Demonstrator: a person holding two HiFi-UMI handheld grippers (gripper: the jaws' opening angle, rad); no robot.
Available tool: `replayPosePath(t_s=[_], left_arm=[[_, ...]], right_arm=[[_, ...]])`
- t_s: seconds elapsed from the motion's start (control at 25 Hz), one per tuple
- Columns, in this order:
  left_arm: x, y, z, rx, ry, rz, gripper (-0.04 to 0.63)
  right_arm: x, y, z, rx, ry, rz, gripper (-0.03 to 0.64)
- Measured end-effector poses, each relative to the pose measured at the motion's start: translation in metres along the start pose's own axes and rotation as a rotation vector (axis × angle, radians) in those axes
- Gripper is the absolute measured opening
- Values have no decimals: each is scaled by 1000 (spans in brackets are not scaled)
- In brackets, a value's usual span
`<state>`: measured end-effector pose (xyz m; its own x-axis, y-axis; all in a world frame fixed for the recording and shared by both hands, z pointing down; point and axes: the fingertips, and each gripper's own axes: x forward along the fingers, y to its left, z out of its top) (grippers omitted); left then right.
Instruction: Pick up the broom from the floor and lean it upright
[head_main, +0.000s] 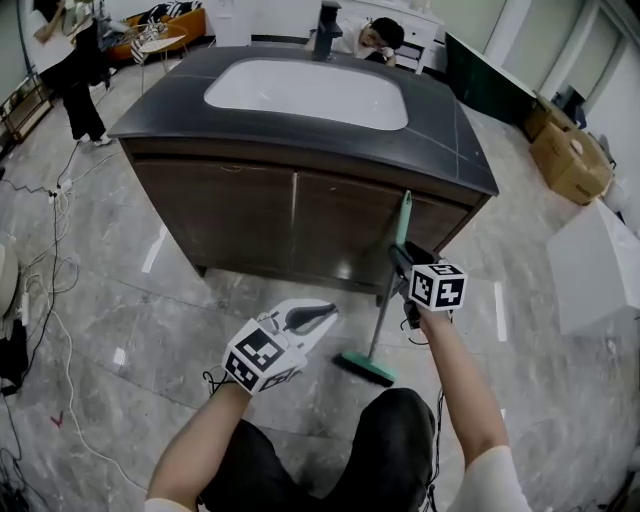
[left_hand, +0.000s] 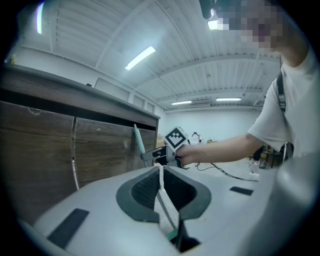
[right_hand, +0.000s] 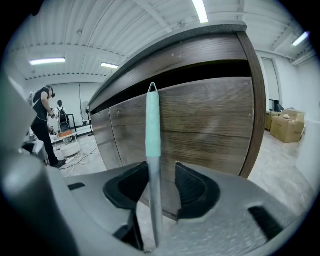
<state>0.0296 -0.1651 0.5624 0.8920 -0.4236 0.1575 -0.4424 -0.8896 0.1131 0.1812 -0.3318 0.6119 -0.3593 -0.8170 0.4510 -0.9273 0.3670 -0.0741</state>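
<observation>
Currently | broom (head_main: 383, 308) upright against vanity (head_main: 250, 215) | right tool (head_main: 400, 258) spread round it | left tool (head_main: 326, 313) pressed together

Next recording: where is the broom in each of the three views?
Head view: broom right of centre, leaning on the cabinet, head on the floor.
Left gripper view: its green handle top left of centre, against the cabinet, beside the right gripper.
Right gripper view: handle upright at centre, between the open jaws.
Shared landmark: the wood cabinet front.
</observation>
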Motion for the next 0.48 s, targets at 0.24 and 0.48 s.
replayPosePath(t_s=[0.24, 0.48], left_arm=[[-5, 1, 10, 8, -27, 14, 12], [-4, 0, 13, 14, -22, 18, 12]], right_arm=[[5, 5, -1, -36, -4, -1, 178], [18, 10, -16, -96, 46, -2, 125]])
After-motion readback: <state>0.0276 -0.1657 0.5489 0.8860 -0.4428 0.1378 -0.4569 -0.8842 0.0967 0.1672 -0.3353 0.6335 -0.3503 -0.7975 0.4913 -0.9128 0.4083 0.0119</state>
